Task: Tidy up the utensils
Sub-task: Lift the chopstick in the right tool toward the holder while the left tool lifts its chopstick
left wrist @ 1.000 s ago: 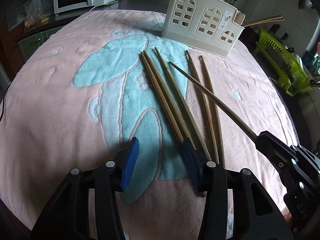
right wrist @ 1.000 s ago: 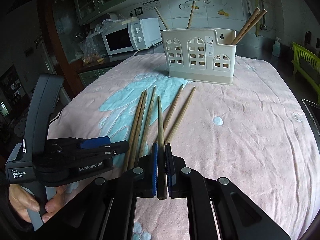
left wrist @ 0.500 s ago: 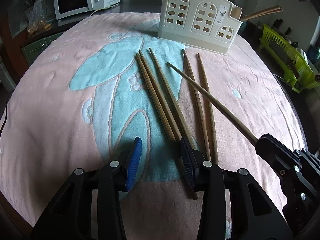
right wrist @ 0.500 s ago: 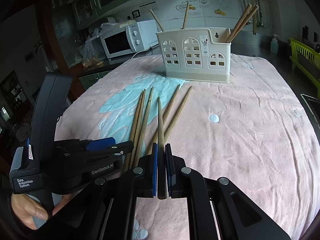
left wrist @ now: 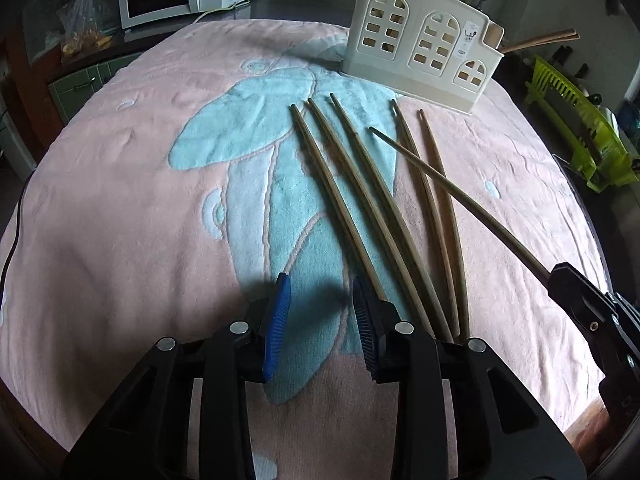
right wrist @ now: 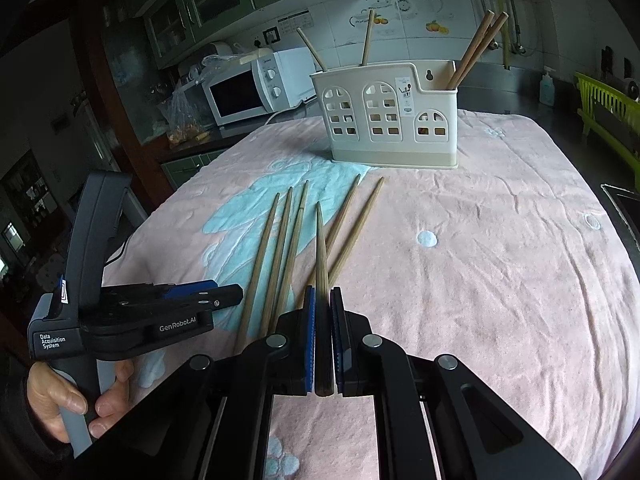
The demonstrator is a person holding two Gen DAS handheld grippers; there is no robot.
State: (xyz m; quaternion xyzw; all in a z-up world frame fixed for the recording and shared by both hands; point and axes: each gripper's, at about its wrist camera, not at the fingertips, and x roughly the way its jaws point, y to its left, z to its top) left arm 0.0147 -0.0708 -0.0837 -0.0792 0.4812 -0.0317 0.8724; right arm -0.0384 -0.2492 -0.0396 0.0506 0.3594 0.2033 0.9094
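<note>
Clamping one chopstick (right wrist: 321, 264) in right gripper (right wrist: 322, 344), left gripper (left wrist: 322, 320) closing on nothing

1. Chopsticks (left wrist: 360, 184): wood, matt, smooth, light brown; fine lengthwise grain.
2. Towel (right wrist: 500, 280) over the table: terry cloth, soft nap, rumpled; pink with pale blue raised pattern.
3. Utensil holder (right wrist: 388, 120): cream plastic, smooth, slight sheen; paper label stuck on the front.
4. Left gripper (left wrist: 320, 320): black matt plastic arms; blue ribbed pads (left wrist: 276, 332); bright metal pivot pins.
5. Right gripper (right wrist: 323, 340): same black plastic; ribbed blue pads.
6. Microwave (right wrist: 256, 88): white, glossy casing.
</note>
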